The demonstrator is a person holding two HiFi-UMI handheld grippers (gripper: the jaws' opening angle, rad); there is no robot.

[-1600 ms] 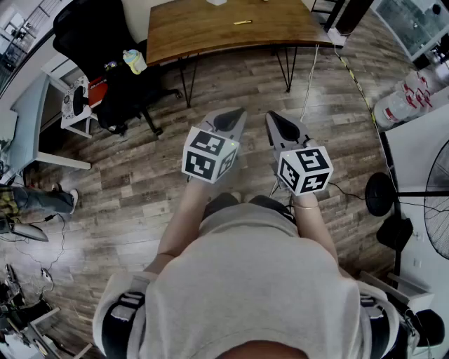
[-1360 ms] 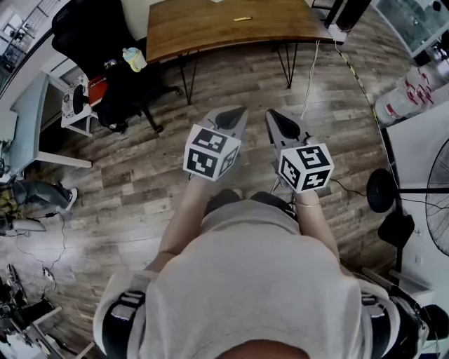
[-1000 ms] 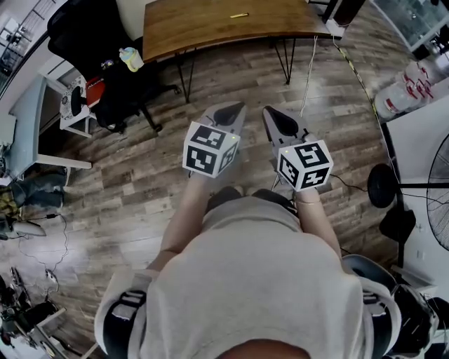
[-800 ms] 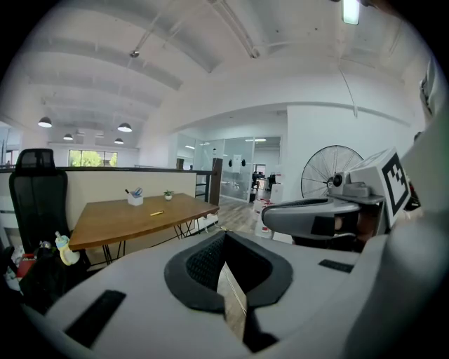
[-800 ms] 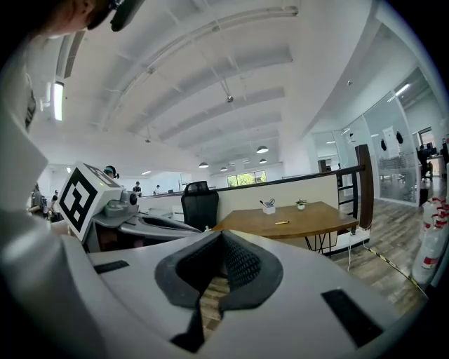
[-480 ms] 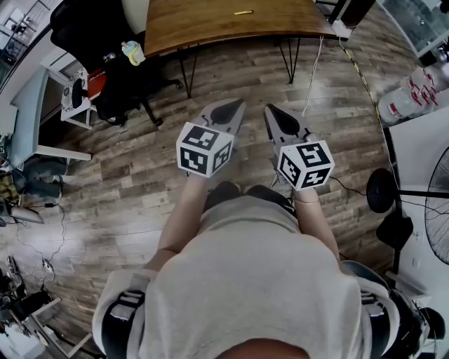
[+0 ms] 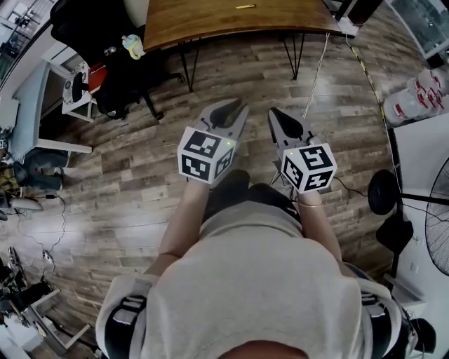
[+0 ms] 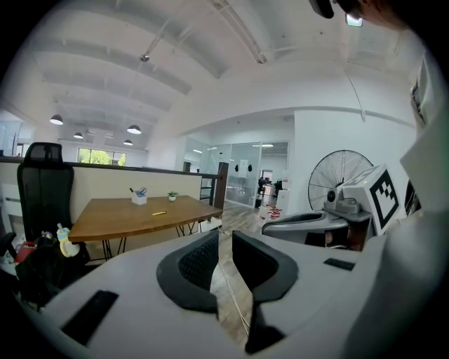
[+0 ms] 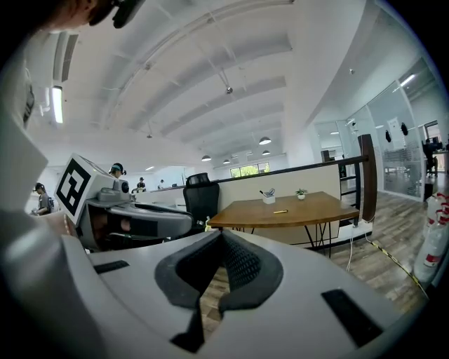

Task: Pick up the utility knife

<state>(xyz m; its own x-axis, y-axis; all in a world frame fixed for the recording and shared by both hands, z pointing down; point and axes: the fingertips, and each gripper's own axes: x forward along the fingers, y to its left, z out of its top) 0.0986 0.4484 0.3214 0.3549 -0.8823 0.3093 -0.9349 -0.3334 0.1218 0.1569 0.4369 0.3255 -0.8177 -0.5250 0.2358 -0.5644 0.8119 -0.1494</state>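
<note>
aimed at the far surface [image 7: 210, 21] bearing the utility knife [image 7: 245, 6], the left tool [image 7: 232, 106], its jaws just opening, and the clenched right tool [image 7: 274, 113] both hold nothing.

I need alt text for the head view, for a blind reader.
From above, a person on a wood floor holds two grippers forward: the fingers of the left gripper have just been opening with nothing between them; those of the right gripper are together. Beyond stands a wooden table with a thin yellow tool on it.
</note>
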